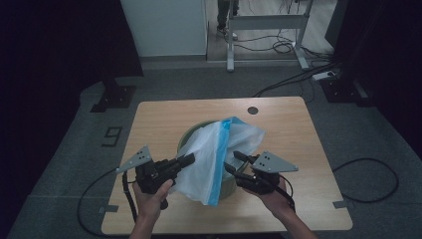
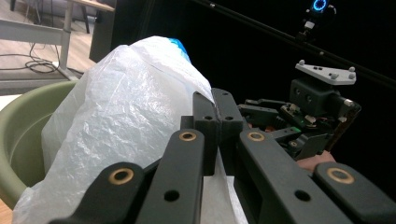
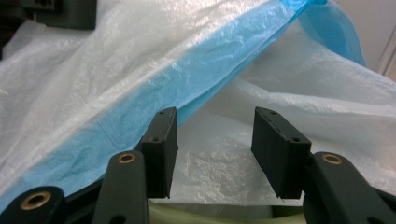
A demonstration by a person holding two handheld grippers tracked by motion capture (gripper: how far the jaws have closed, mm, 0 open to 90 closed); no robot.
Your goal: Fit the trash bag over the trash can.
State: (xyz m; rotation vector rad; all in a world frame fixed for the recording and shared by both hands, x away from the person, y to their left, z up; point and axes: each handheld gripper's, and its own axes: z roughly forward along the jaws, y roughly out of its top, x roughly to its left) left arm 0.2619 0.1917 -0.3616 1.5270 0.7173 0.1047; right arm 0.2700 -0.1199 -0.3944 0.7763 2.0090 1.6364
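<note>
A white plastic bag [image 1: 214, 149] with a blue band along its edge lies draped over a round green bin [image 1: 226, 186] in the middle of the wooden table [image 1: 164, 119]. My left gripper [image 1: 188, 160] is shut on the bag's left side; in the left gripper view the film [image 2: 126, 116] is pinched between its closed fingertips [image 2: 216, 109], with the bin's wall [image 2: 18, 140] behind it. My right gripper [image 1: 234, 162] is at the bag's right side, beside the blue band. In the right gripper view its jaws [image 3: 215, 140] stand open. The blue band [image 3: 187, 79] passes just above them, white film lies behind the gap, and the bin's rim [image 3: 210, 215] is below.
A small round hole [image 1: 253, 110] marks the table's far edge. Beyond the table stand a white cabinet [image 1: 164, 25] and a metal desk frame [image 1: 263, 22], with cables and a power strip [image 1: 326, 75] on the grey floor. A "9" [image 1: 113, 134] is marked on the floor at left.
</note>
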